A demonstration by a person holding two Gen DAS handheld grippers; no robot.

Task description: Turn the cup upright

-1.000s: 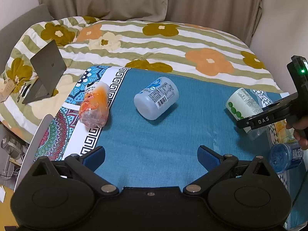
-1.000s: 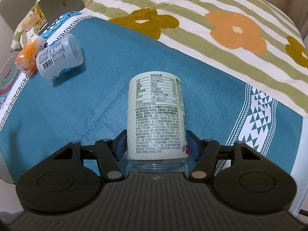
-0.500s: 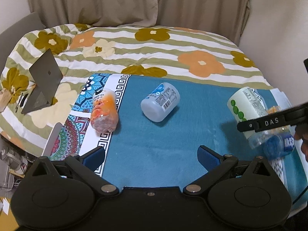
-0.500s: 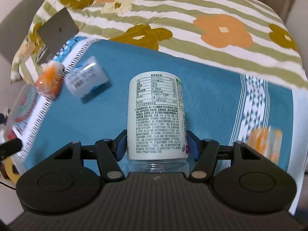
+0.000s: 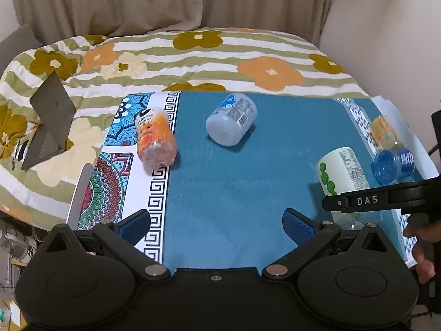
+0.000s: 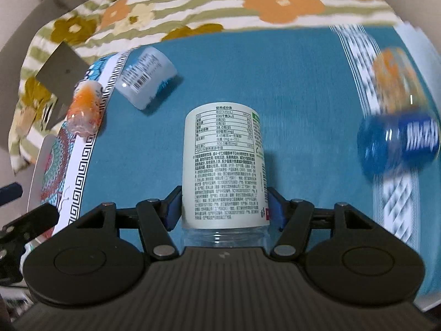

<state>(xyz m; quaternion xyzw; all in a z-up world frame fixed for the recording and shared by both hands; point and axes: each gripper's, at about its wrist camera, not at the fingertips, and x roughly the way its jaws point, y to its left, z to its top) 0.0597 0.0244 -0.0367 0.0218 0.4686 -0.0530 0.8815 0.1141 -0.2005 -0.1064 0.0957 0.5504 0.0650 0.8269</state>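
Observation:
My right gripper (image 6: 223, 211) is shut on a pale green labelled cup (image 6: 223, 162), held off the blue cloth (image 6: 289, 88) and tilted. The cup also shows in the left wrist view (image 5: 343, 173), at the right, with the right gripper (image 5: 358, 201) across it. A white-blue cup (image 5: 231, 122) lies on its side mid-cloth, also in the right wrist view (image 6: 146, 75). An orange cup (image 5: 155, 138) lies on its side at the cloth's left border, also in the right wrist view (image 6: 84, 107). My left gripper (image 5: 216, 224) is open and empty above the cloth's near edge.
A blue cup (image 5: 392, 164) and an orange cup (image 5: 383, 131) stand at the right edge of the cloth. A grey laptop (image 5: 51, 118) stands on the flowered bedspread (image 5: 193, 55) at the left. Curtains and a wall are behind.
My right gripper has lifted and turned with the pale green cup; the blue and orange cups at the right have come into its view. My left gripper has pulled back and up.

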